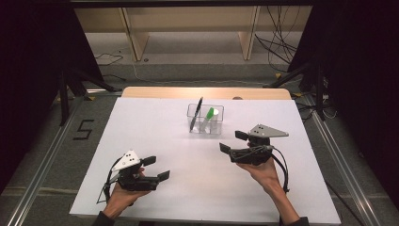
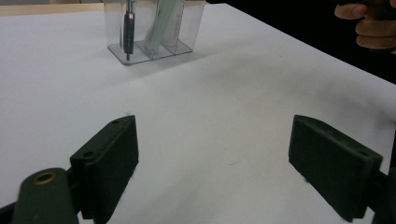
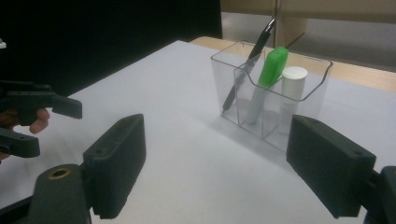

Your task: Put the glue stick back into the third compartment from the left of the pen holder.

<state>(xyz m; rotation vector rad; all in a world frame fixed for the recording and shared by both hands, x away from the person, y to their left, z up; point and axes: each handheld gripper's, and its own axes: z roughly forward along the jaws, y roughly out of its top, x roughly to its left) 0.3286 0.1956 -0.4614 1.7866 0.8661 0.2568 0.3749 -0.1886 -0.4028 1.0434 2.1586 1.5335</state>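
Note:
A clear three-part organiser (image 1: 219,126) stands at the far middle of the white table top. In it lean a black pen (image 1: 196,114) and a green-capped marker (image 1: 210,113), with a white cylinder (image 3: 294,77) beside the marker. My right gripper (image 1: 232,141) is held just right of and nearer than the organiser, its jaws wide apart and empty. In the right gripper view the organiser (image 3: 306,114) sits a short way beyond the gripper (image 3: 217,122). My left gripper (image 1: 158,167) rests open and empty near the front left, far from the organiser (image 2: 194,23).
White sheet (image 1: 155,122) covers the table; a wooden strip (image 1: 188,92) shows along its far edge. Black tripod legs (image 1: 66,89) stand left and right of the table, with cables on the floor behind. The left gripper (image 3: 49,127) appears at the left of the right gripper view.

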